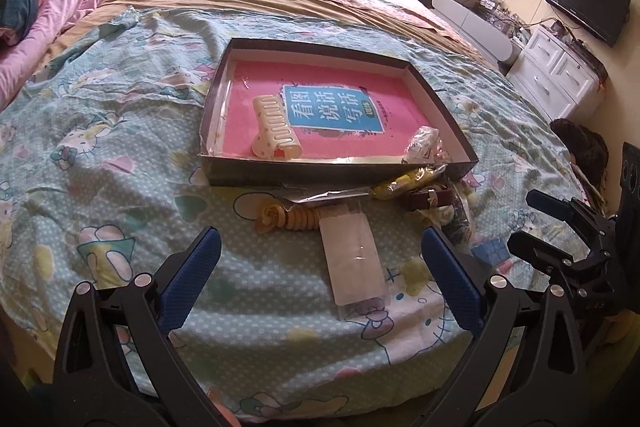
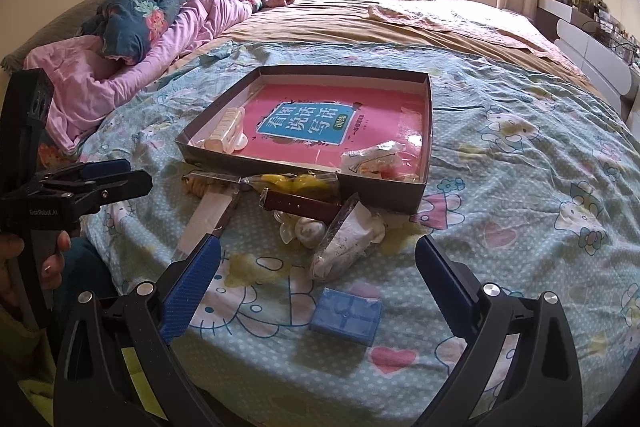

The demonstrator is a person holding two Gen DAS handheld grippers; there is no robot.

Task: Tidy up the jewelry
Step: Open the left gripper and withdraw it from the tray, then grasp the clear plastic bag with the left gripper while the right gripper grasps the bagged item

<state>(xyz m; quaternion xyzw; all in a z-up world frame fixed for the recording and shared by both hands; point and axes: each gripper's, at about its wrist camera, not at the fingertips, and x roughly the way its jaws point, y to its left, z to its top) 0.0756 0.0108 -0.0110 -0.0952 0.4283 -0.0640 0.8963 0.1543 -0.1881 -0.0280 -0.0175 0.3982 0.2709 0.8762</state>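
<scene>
Left gripper (image 1: pixel 320 247): blue-padded fingers spread wide, empty, hovering over teal cartoon-print bedsheet (image 1: pixel 100 155). Between fingers: long clear-wrapped white card packet (image 1: pixel 354 263); coiled cream spiral hair tie (image 1: pixel 286 219) just beyond left pad. Shallow dark cardboard tray (image 1: pixel 340 171) ahead holds cream plastic claw hair clip (image 1: pixel 276 133) at left, small crinkled clear bag (image 1: pixel 424 145) at right. Right gripper (image 2: pixel 318 255): fingers apart, empty; small blue square gift box (image 2: pixel 346 315) between them; brown leather strap (image 2: pixel 304 205) beside tray front.
</scene>
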